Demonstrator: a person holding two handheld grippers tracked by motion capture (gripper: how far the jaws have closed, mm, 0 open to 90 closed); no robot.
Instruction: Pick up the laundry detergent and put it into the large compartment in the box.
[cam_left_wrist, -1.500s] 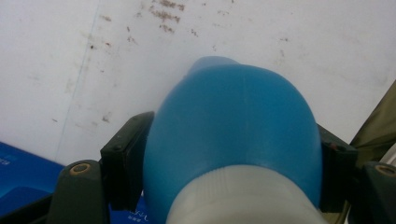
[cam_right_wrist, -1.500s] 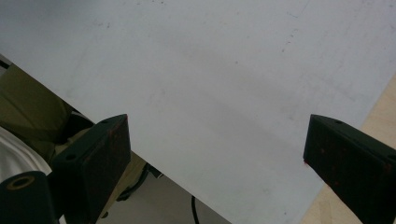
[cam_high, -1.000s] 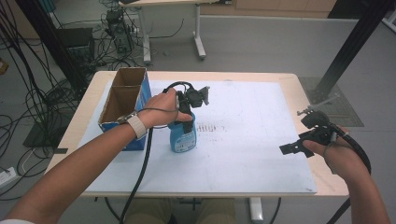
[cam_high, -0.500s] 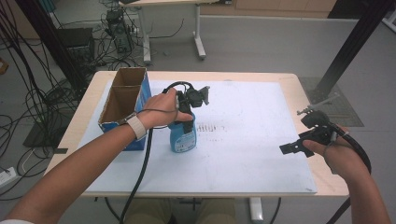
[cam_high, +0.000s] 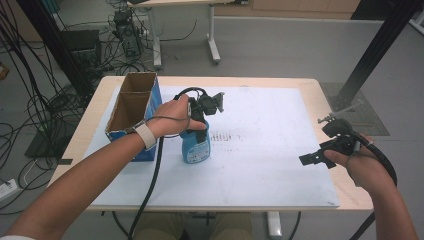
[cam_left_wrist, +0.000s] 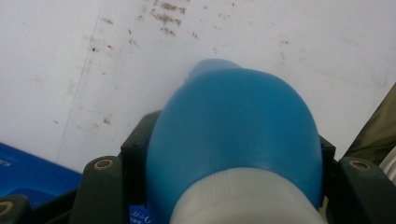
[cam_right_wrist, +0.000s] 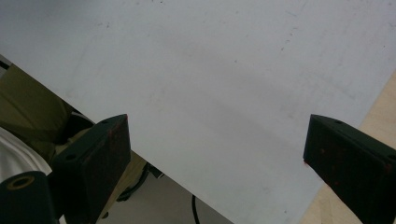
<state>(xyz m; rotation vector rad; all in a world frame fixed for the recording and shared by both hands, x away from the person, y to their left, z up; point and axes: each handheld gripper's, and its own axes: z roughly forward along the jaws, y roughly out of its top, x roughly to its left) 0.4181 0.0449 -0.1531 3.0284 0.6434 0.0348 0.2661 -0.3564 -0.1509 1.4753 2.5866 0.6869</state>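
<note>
White sheet (cam_high: 270, 150); left hand-held gripper (cam_high: 197, 117) clamps blue bottle (cam_high: 194, 145), label unreadable.

box (cam_high: 131, 116) at sheet's (cam_high: 260, 165) left edge | bottle (cam_high: 194, 145) just right of box | sheet on table (cam_high: 320, 95)
</note>
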